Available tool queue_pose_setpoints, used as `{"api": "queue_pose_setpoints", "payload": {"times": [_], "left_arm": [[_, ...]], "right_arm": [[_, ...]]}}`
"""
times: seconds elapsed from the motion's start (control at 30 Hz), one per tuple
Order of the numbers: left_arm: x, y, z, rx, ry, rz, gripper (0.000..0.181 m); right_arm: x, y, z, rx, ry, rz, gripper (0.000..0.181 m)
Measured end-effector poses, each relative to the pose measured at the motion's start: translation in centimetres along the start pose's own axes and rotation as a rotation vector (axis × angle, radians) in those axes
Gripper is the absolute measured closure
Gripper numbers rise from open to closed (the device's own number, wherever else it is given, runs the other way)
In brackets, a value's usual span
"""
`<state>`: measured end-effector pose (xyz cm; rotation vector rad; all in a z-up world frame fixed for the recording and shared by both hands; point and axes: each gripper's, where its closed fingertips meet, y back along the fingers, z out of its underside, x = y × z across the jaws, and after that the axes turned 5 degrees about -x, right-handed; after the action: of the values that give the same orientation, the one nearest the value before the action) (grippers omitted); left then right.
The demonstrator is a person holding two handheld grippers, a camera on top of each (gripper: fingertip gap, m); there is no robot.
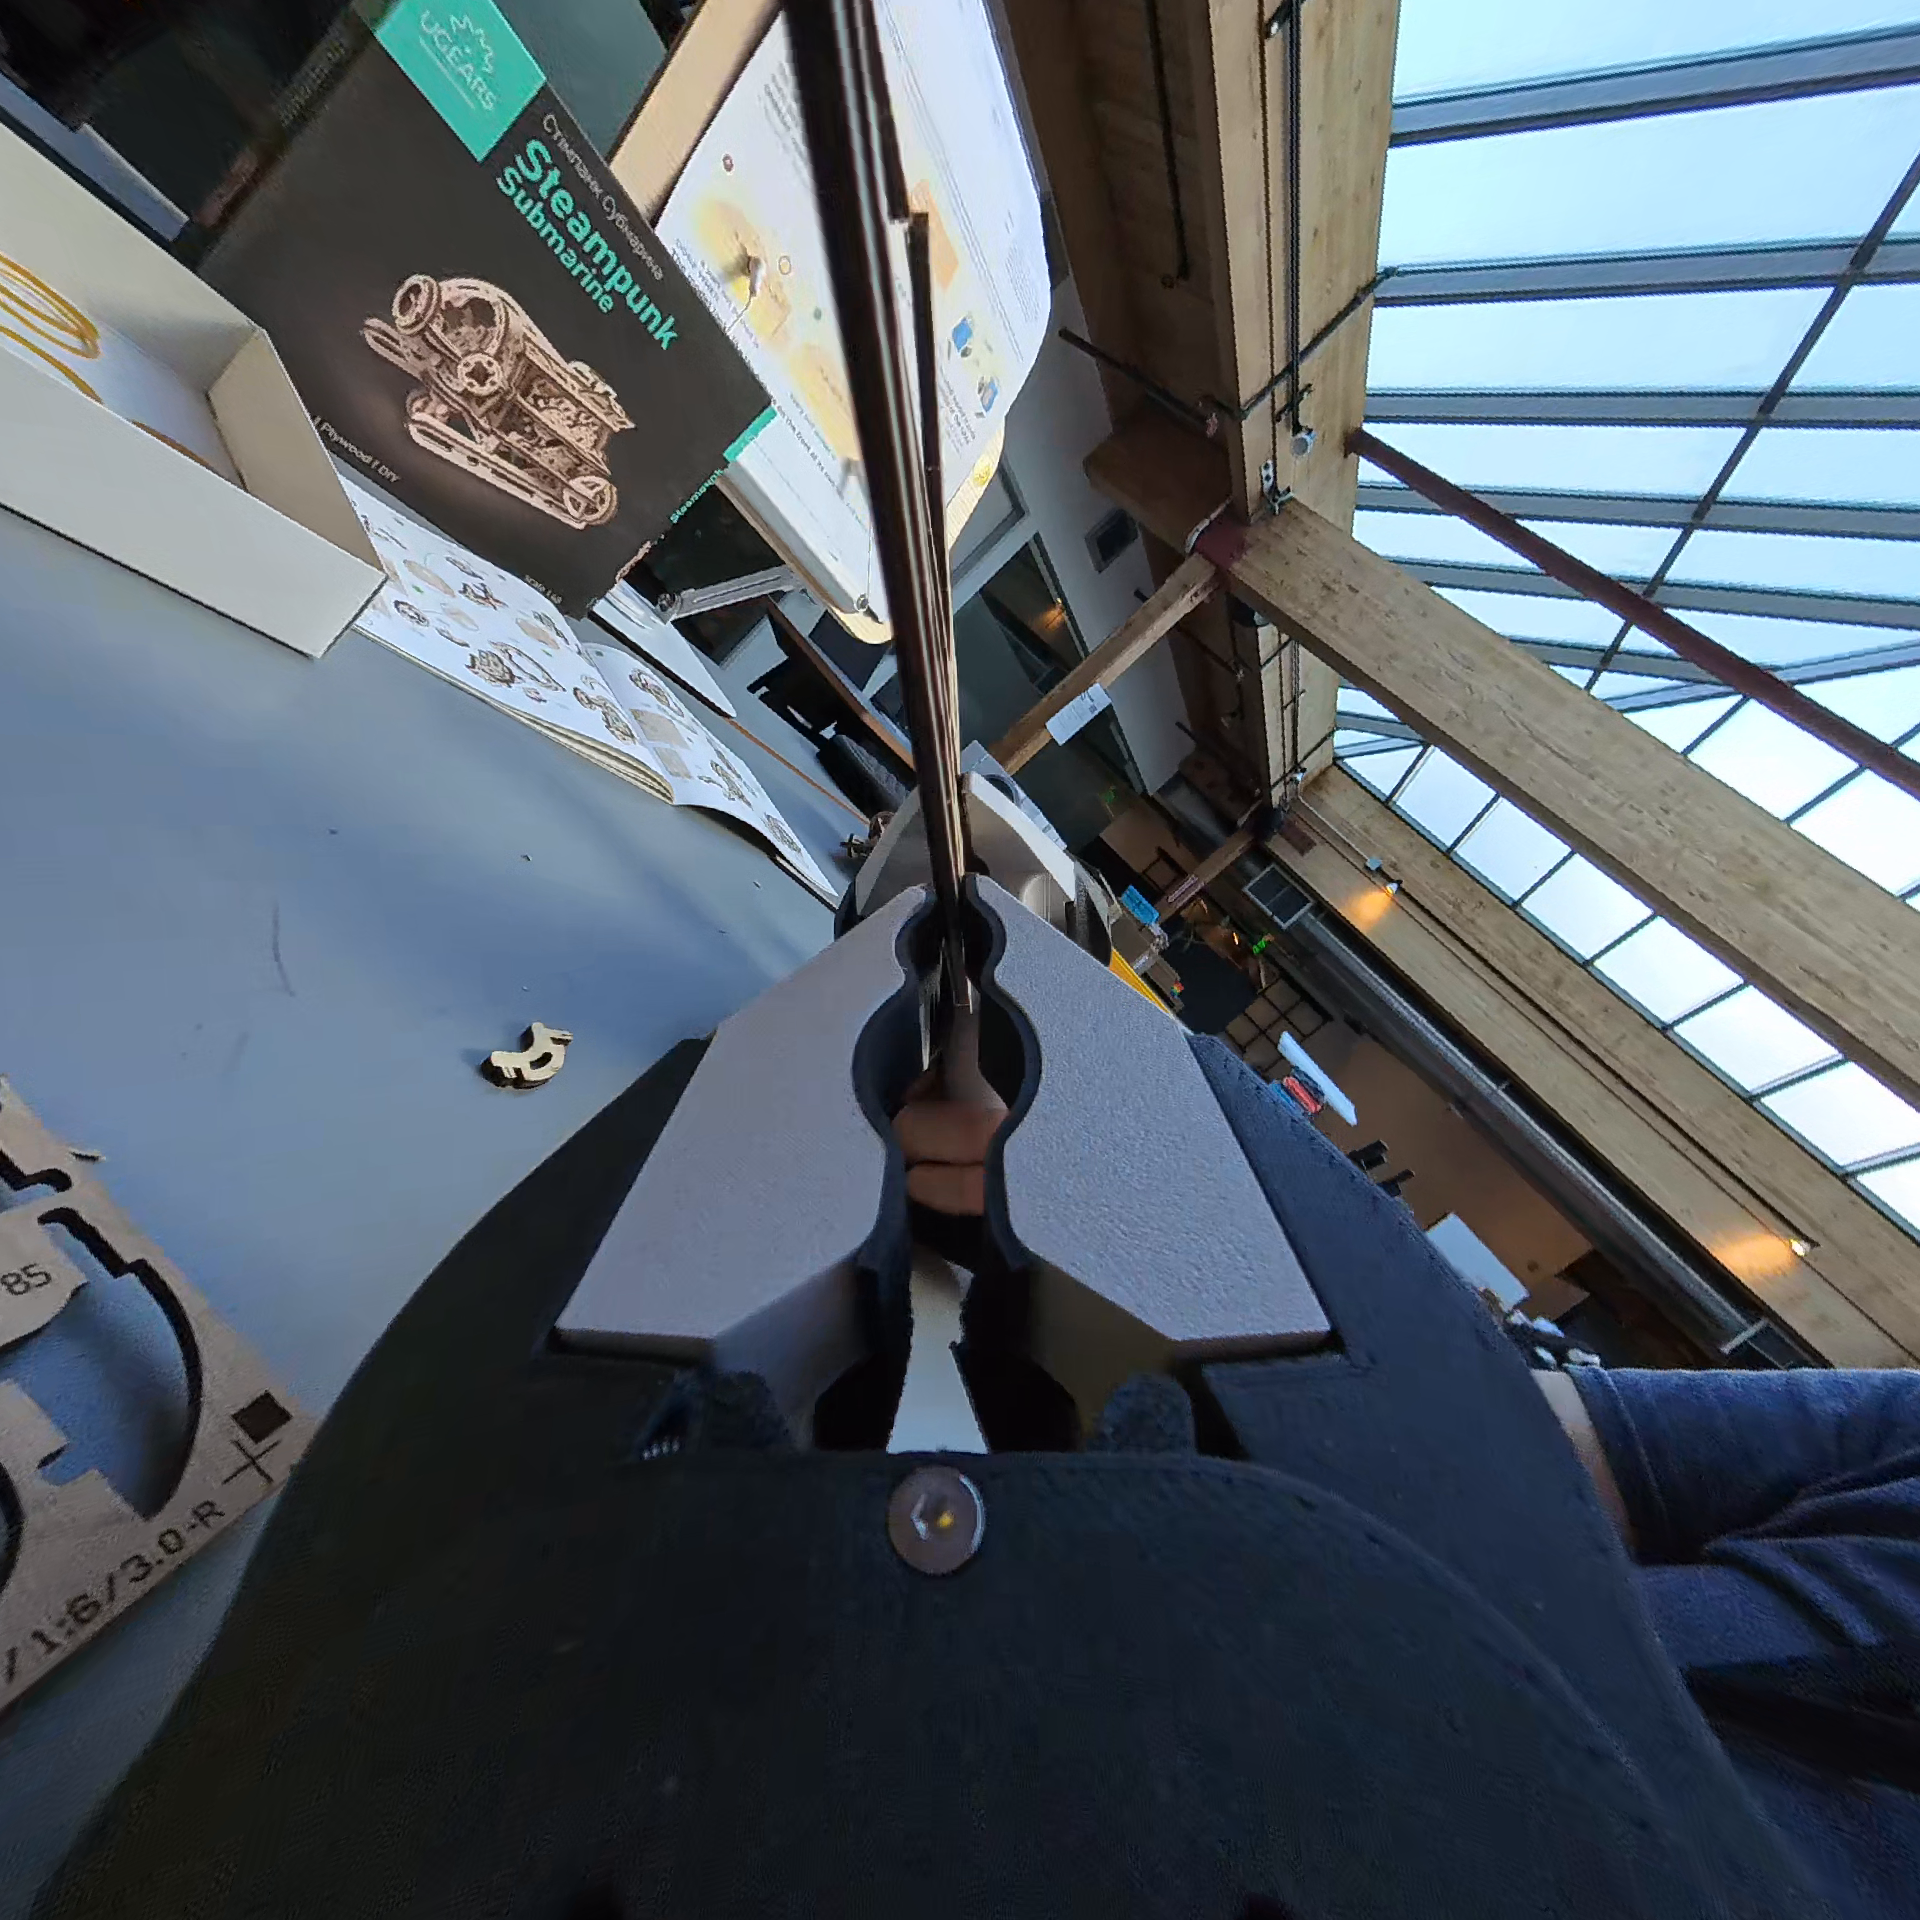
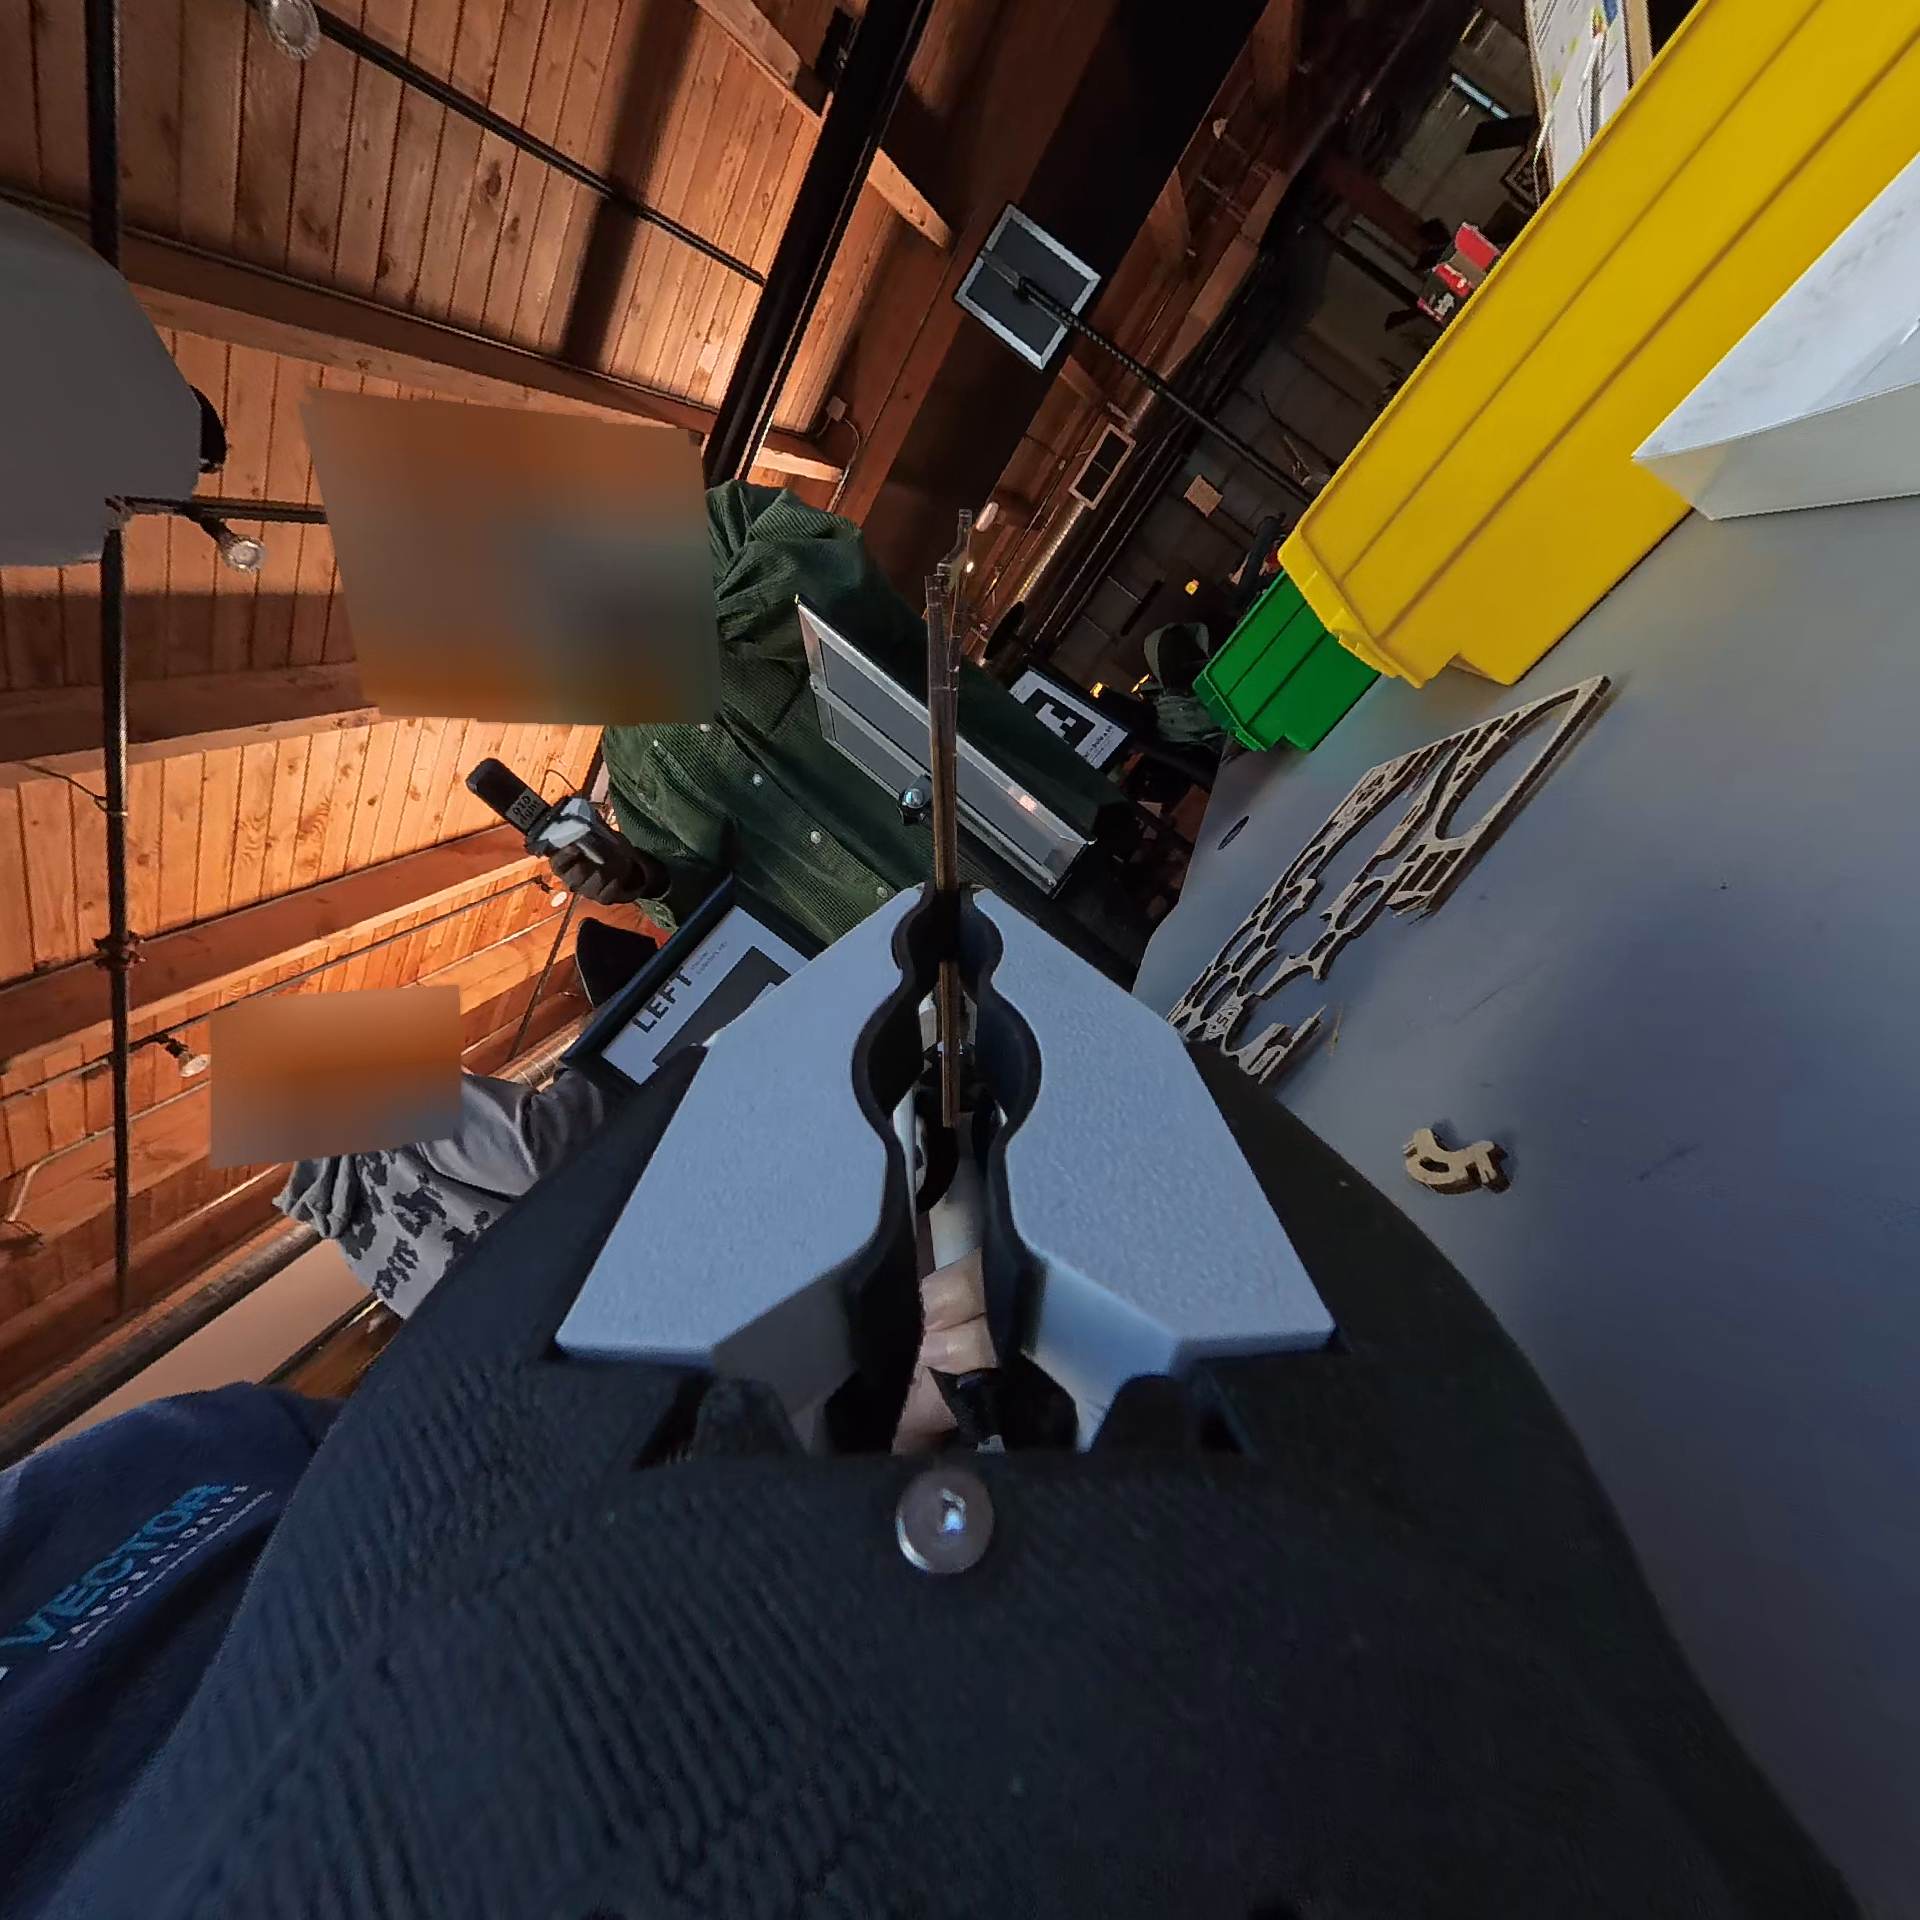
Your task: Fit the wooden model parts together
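In the left wrist view, the left gripper [image 1: 951,940] has its two grey fingers [image 1: 790,1132] pressed together on the thin edge of a wooden model part [image 1: 883,416], a flat dark-edged piece made of several layers that runs straight out from the fingertips toward the top of the picture. The view is tilted, so the grey table [image 1: 312,883] lies to the left of the gripper. On the table just left of the fingers lies a small loose wooden piece [image 1: 530,1055]. Further left and nearer the camera is a cut-out plywood sheet [image 1: 114,1475] with empty holes. Ahead and to the left stands a dark model box [image 1: 468,312], leaning over an open instruction booklet [image 1: 582,686], with a white cardboard box [image 1: 177,499] beside it. A sheet of printed paper [image 1: 977,270] shows behind the held part. A blue sleeve [image 1: 1756,1507] shows at the right of the gripper.

In the right wrist view, the right gripper [image 2: 951,940] is likewise closed on a wooden model part [image 2: 948,727], seen edge-on as a thin strip reaching forward from between its fingers [image 2: 1122,1122]. Here the table [image 2: 1714,1039] lies to the right. Just right of the fingers rests a small wooden piece [image 2: 1455,1158], and ahead of it a plywood sheet [image 2: 1382,862] with many cut-outs. Further ahead on the right are a yellow bin [image 2: 1558,395], a green bin [image 2: 1278,675] and a white box [image 2: 1808,395]. Beyond the fingertips to the left stands a person in a green jacket [image 2: 769,727]
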<state>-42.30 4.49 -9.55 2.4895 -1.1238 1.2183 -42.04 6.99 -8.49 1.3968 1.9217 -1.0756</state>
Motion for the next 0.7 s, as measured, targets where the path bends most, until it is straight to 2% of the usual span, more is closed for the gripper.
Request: {"api": "queue_pose_setpoints", "payload": {"times": [0.6,0.7], "left_arm": [[0.06,-0.19,0.53,-0.034,-0.032,-0.015,0.181],[-0.06,-0.02,0.33,-0.023,-0.058,-0.039,0.181]], "right_arm": [[-0.10,-0.11,0.62,-0.060,0.008,-0.012,0.181],[0.07,-0.15,0.66,-0.072,0.033,0.014,0.167]]}}
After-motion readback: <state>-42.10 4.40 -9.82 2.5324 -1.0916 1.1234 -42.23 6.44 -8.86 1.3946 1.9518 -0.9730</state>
